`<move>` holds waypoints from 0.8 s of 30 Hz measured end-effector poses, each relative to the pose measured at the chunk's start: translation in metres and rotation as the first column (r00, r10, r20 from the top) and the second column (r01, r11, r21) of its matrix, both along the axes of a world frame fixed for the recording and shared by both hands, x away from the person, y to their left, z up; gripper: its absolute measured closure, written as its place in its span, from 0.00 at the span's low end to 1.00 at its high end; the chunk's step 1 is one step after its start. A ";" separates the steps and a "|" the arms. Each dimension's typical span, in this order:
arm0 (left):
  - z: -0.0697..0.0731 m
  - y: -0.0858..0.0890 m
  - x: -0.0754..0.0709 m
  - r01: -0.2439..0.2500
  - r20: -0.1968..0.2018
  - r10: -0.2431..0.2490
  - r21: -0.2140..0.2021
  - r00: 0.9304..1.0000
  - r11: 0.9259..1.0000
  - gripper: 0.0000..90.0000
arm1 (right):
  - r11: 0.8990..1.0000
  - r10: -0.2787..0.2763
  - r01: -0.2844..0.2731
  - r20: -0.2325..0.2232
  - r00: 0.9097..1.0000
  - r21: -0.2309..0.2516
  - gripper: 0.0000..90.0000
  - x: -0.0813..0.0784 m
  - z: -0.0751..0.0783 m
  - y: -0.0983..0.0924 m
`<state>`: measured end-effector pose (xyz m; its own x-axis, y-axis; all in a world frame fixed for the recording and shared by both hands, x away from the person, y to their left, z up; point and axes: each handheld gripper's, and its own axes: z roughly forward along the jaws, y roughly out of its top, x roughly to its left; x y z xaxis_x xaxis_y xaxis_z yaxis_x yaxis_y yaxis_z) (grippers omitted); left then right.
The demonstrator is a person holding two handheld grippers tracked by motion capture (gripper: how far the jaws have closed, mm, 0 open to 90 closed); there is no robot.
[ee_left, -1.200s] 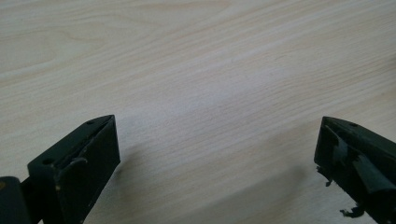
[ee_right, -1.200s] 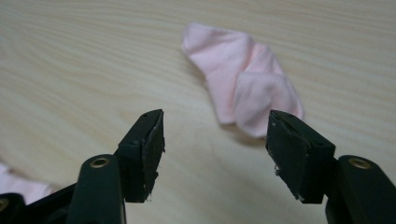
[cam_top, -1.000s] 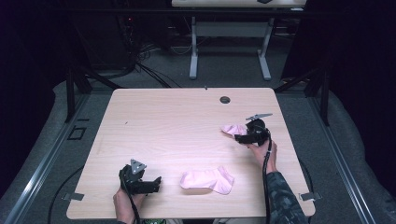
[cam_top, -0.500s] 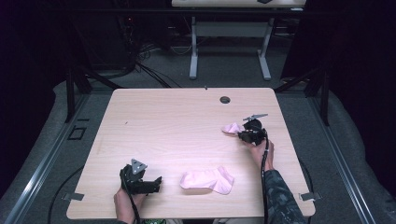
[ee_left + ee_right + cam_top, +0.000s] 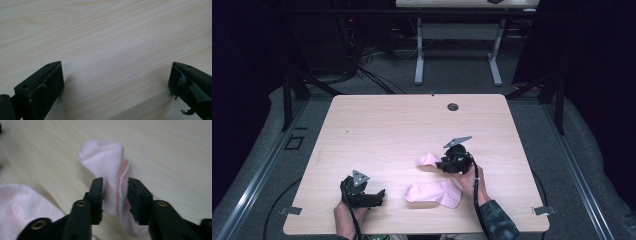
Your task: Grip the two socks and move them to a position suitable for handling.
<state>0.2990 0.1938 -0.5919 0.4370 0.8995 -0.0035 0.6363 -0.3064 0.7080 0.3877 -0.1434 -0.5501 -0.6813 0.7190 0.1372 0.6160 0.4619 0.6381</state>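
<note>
I have the right gripper closed on a small pink sock, pinching a raised fold of it at centre-right of the high view; in the right gripper view the fabric stands bunched between the jaws, its free end pointing away toward upper centre of that frame. A second pink sock lies flat on the wooden table just below and left of the held one, its long axis running roughly left to right across the lower centre of the high view. So the flat sock lies toward the bottom edge from my right gripper and near it, with the right hand beside its right end. The left gripper rests at lower left, jaws wide apart, empty, pointing right toward the flat sock but not touching. The left gripper view gives me bare wood grain between the jaws; the right gripper view adds a corner of the flat sock at lower left.
</note>
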 end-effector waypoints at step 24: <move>0.036 -0.112 0.094 0.396 -0.201 -0.401 -0.069 0.894 0.916 0.53 | 0.997 0.077 -0.077 -0.003 0.997 -0.016 0.78 0.003 -0.005 -0.017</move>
<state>0.3926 0.0818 -0.5555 0.7459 0.6482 -0.1532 0.5970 -0.5487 0.5853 0.3908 -0.1603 -0.5547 -0.7345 0.6665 0.1277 0.5797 0.5186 0.6285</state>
